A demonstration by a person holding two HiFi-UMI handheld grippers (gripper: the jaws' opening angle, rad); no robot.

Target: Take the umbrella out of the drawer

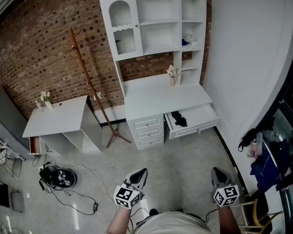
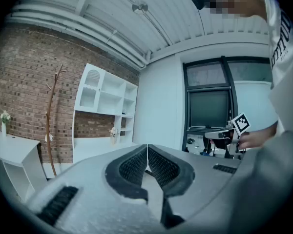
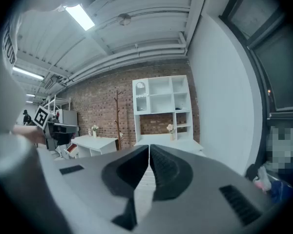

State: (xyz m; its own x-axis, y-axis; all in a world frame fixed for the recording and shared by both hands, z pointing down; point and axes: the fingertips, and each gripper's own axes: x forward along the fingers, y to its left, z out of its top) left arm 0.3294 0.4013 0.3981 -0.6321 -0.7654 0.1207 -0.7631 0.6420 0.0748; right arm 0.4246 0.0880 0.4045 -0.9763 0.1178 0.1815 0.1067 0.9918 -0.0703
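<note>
Left claw point(image 1: 141, 172): held low in front of the person, roughly level; its two ribbed pads are pressed together at the tips with nothing between them.
Right claw point(image 1: 216, 171): beside the left claw and well apart from it, also roughly level; its pads meet tip to tip and pinch nothing.
Floor point(image 1: 185, 155): pale and speckled, running from under both claws to the furniture ahead.
Black round device point(image 1: 58, 177): on the floor off to the left of the left claw, with loose cables trailing beside it.
Bags point(image 1: 256, 145): dark bundles against the white wall, to the right of the right claw.
Drawer point(image 1: 201, 116): the top right drawer of the desk, pulled open, ahead of both claws and well apart from them, nearer the right claw's line.
Umbrella point(image 1: 179, 119): black and folded, lying inside the open drawer toward its left end; neither claw touches it.
Desk point(image 1: 161, 99): white, with a shelved hutch, straight ahead between the two claws' lines; three shut drawers stand left of the open one.
Vase point(image 1: 172, 75): small, with pale flowers, on the desk top beyond the drawer.
Side table point(image 1: 58, 115): white, far ahead and left of the left claw.
Coat stand point(image 1: 90, 82): wooden, tilted, between the side table and the desk.
Brick wall point(image 1: 39, 48): behind all the furniture, farthest from the claws.
</note>
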